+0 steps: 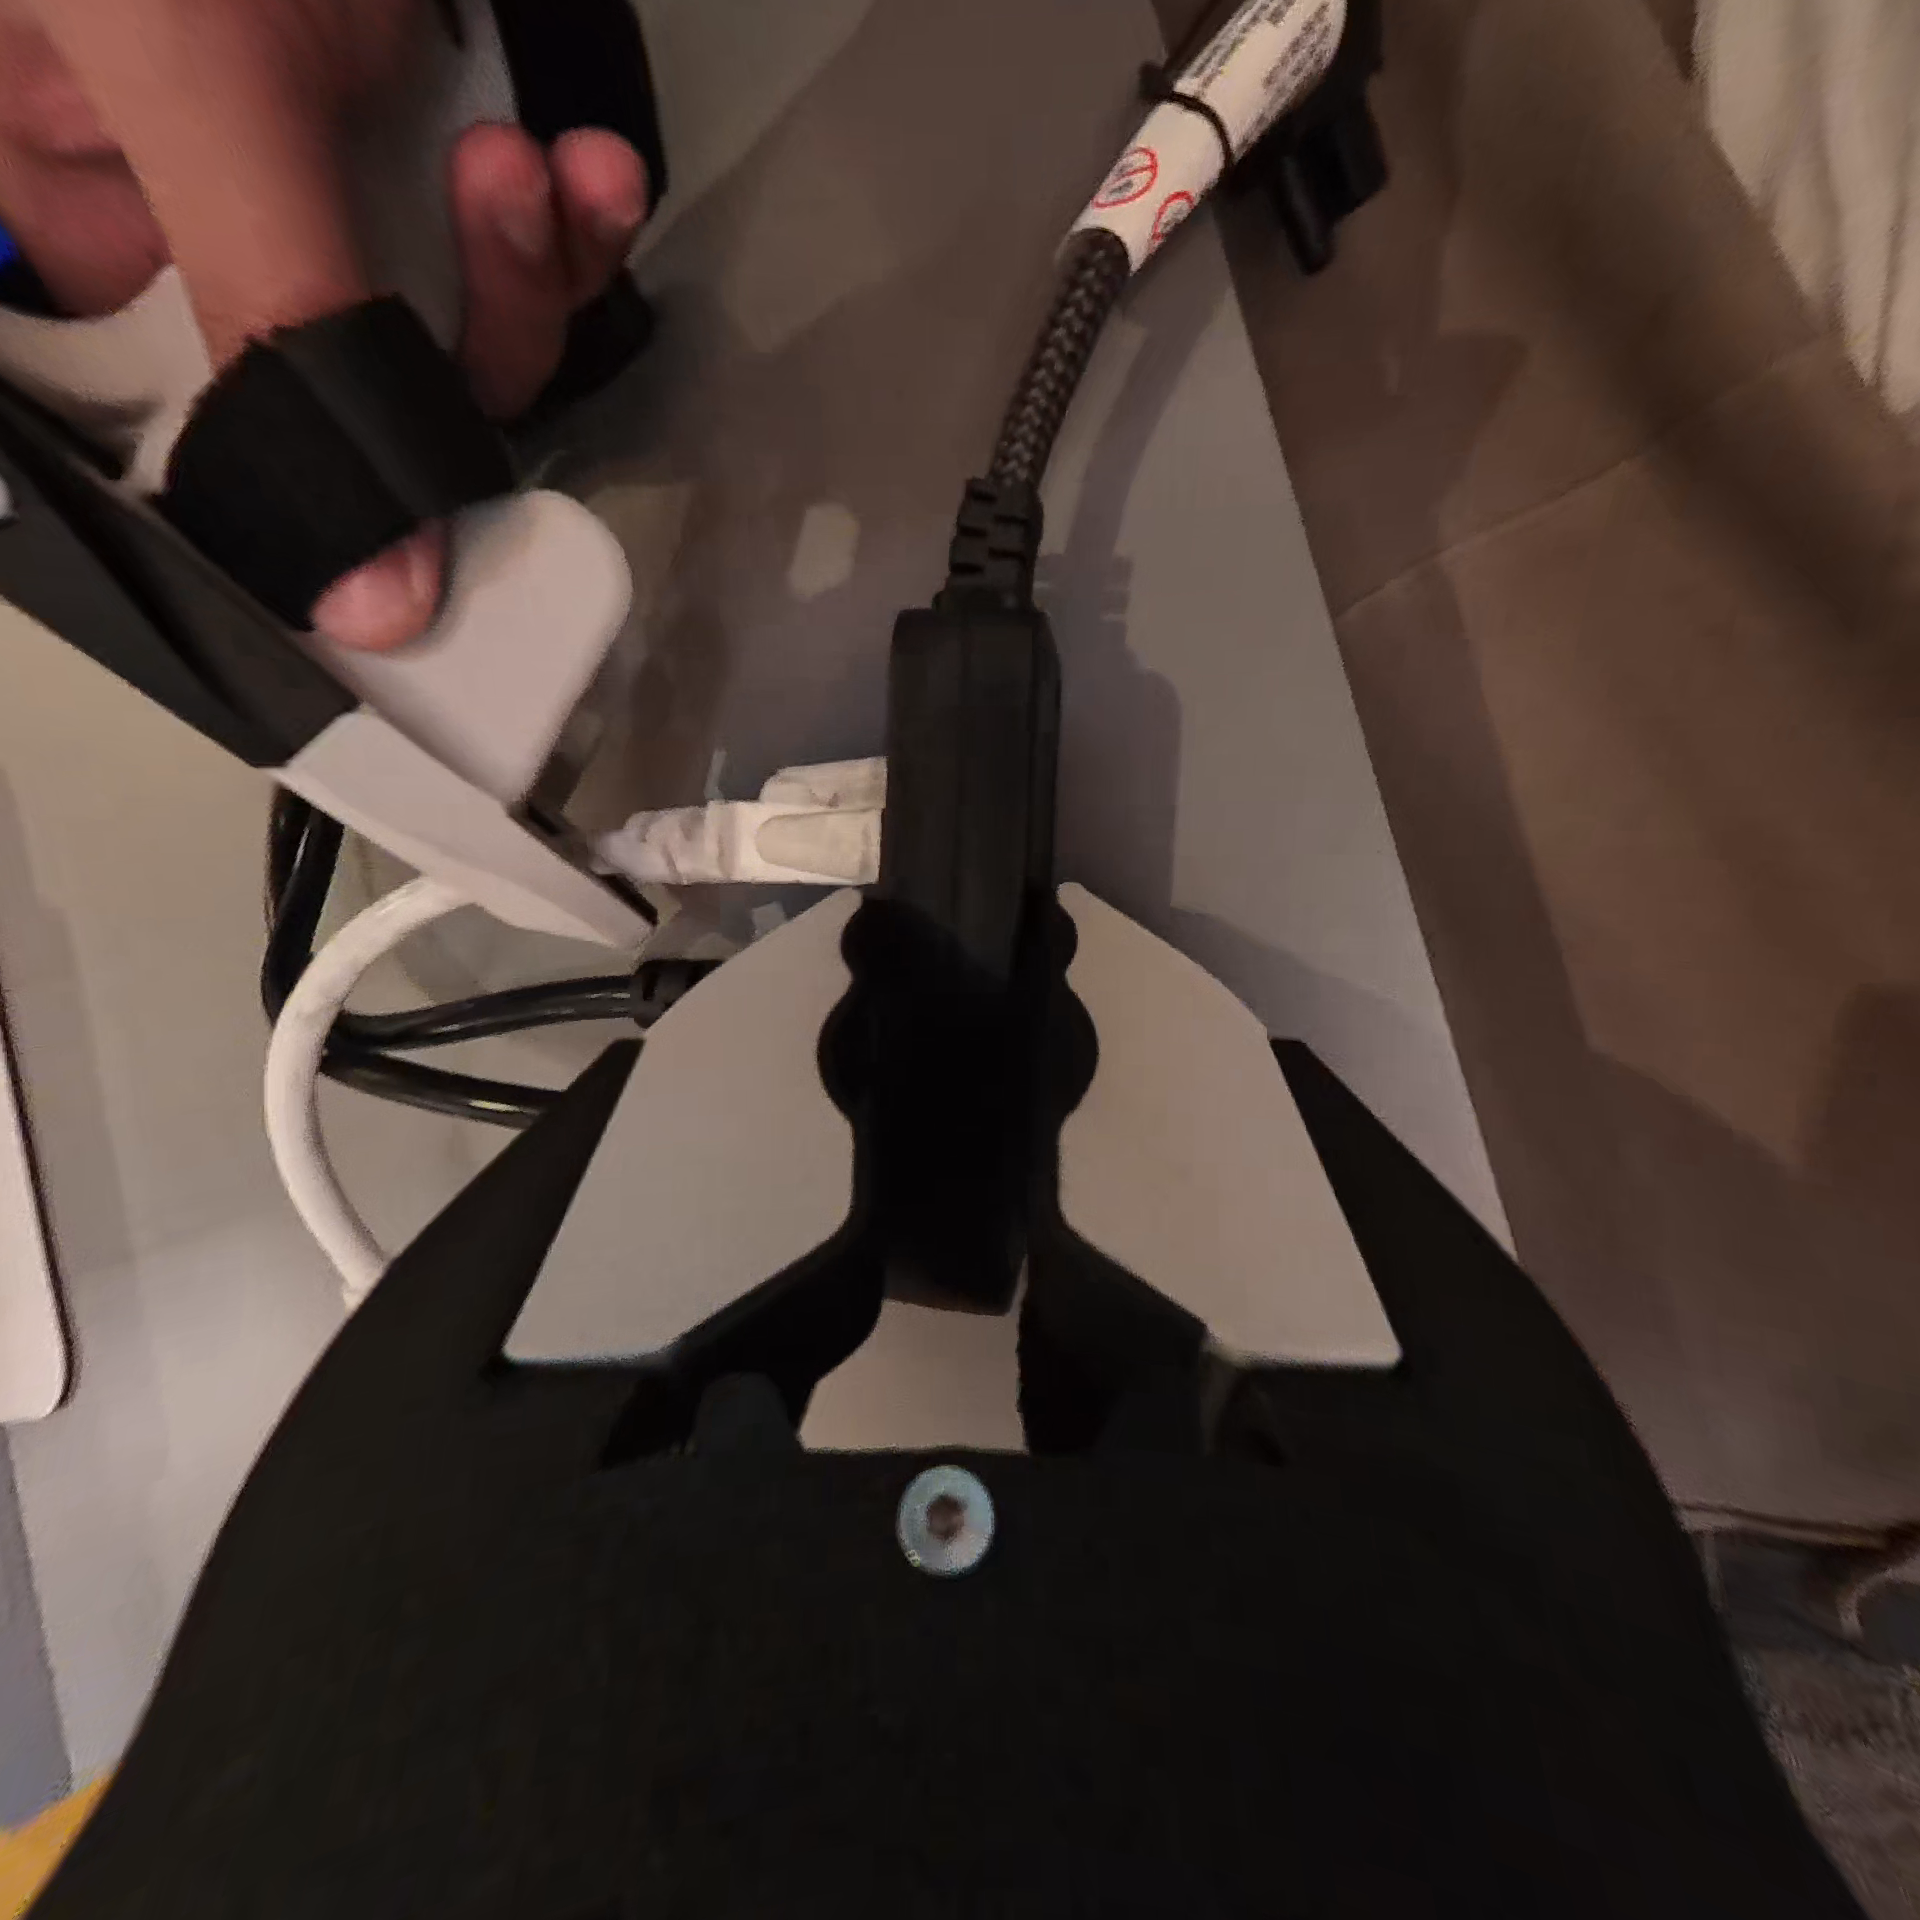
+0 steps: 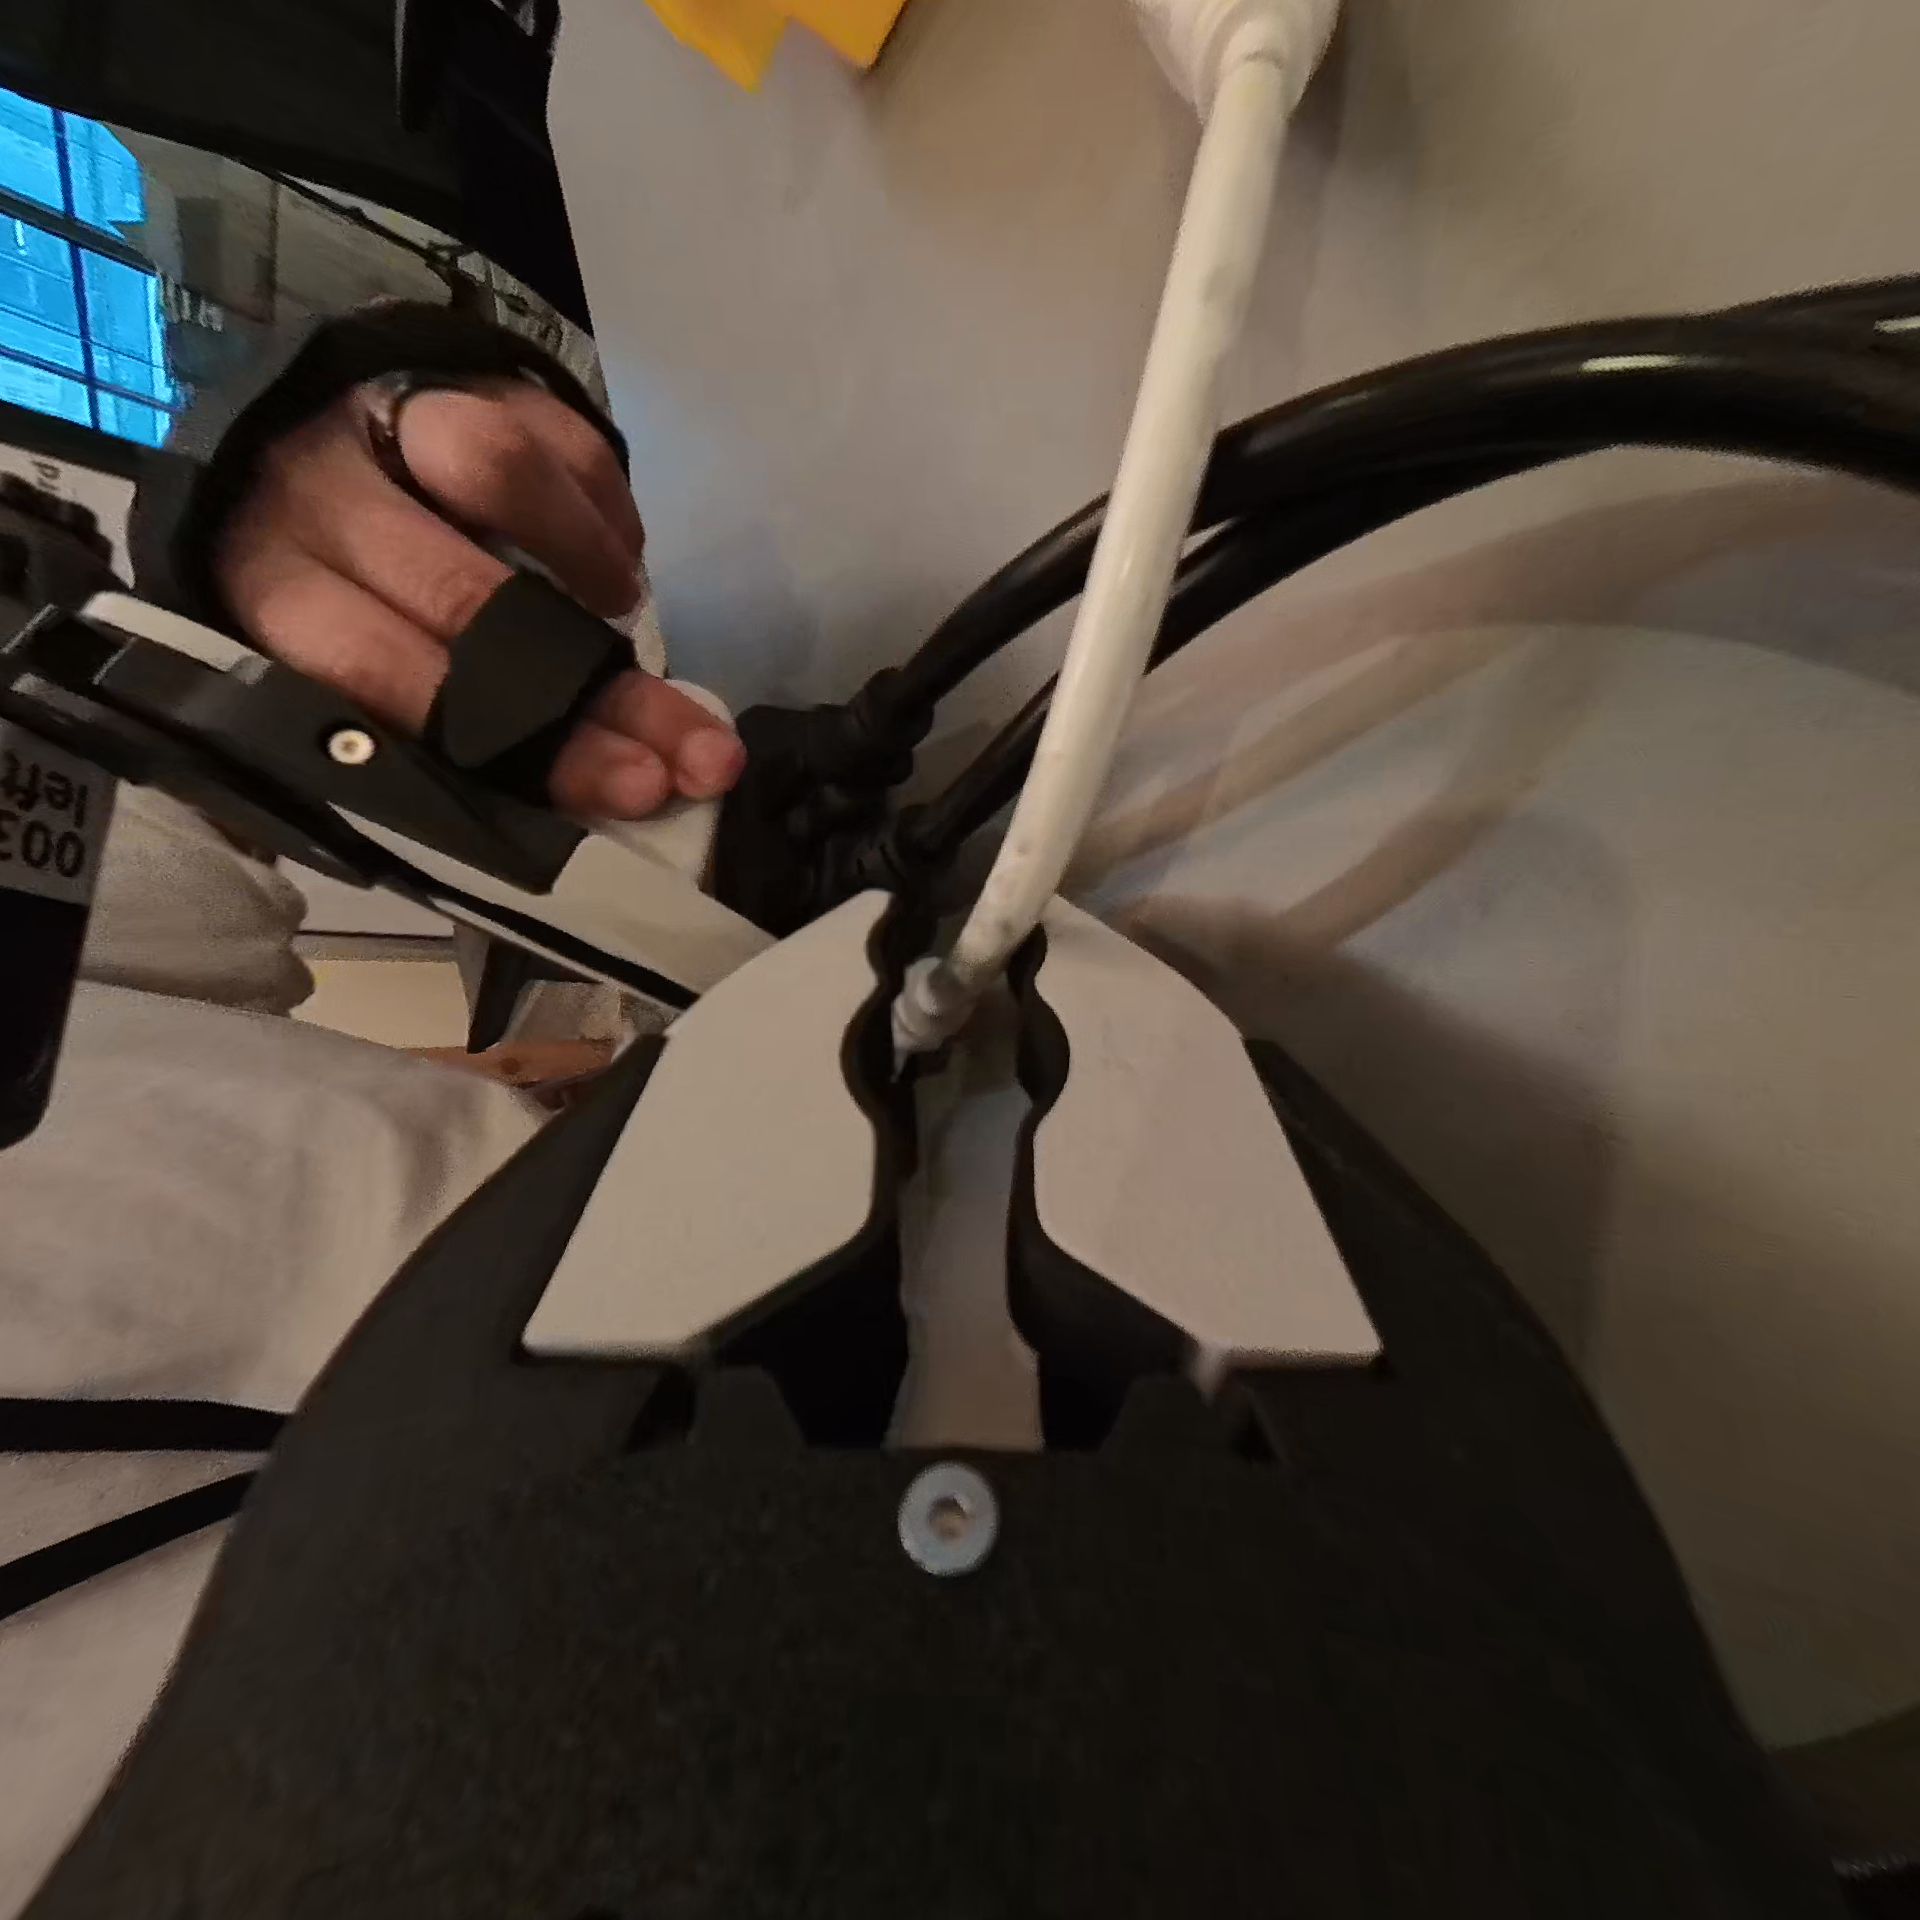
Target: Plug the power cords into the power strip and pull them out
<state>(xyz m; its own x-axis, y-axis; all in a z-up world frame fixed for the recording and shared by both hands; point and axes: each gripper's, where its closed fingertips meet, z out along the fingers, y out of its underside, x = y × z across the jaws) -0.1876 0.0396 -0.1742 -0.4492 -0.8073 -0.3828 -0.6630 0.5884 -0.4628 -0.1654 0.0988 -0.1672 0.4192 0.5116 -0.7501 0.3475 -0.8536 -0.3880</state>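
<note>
Underfoot of everything, a pale grey counter point(image 1: 810, 312), with tan tiled floor point(image 1: 1558, 727) beyond its right edge in the left wrist view.

Left tongs point(image 1: 961, 904): closed on a black power strip point(image 1: 971, 769), clamped by its lower half, the block upright between the two fingers and raised off the counter. Held by a left hand point(image 2: 416, 582) in a black fingerless glove, seen from the right wrist view.

Right tongs point(image 2: 956, 935): closed on a white plug point(image 1: 769, 831), gripped at its ribbed neck, fingers nearly together. Held by a bare right hand point(image 1: 260, 208) with a black strap across one finger, coming in from the upper left of the left wrist view.

From the top of the power strip, a black braided cord point(image 1: 1049, 395), curving up and to the right, wrapped higher up in a white label point(image 1: 1164, 177) tied with a thin black band.

White plug lying sideways, its front end touching the left face of the power strip; cannot tell how deep it sits. Behind it, a white cord point(image 1: 301, 1039), looping down and round on the left.

Just below the white plug, two black cords point(image 1: 468, 1029), side by side, running to the same face of the strip, their ends hidden behind the left finger.

At the top edge of the right wrist view, a small yellow scrap point(image 2: 769, 31), blurred.
</note>
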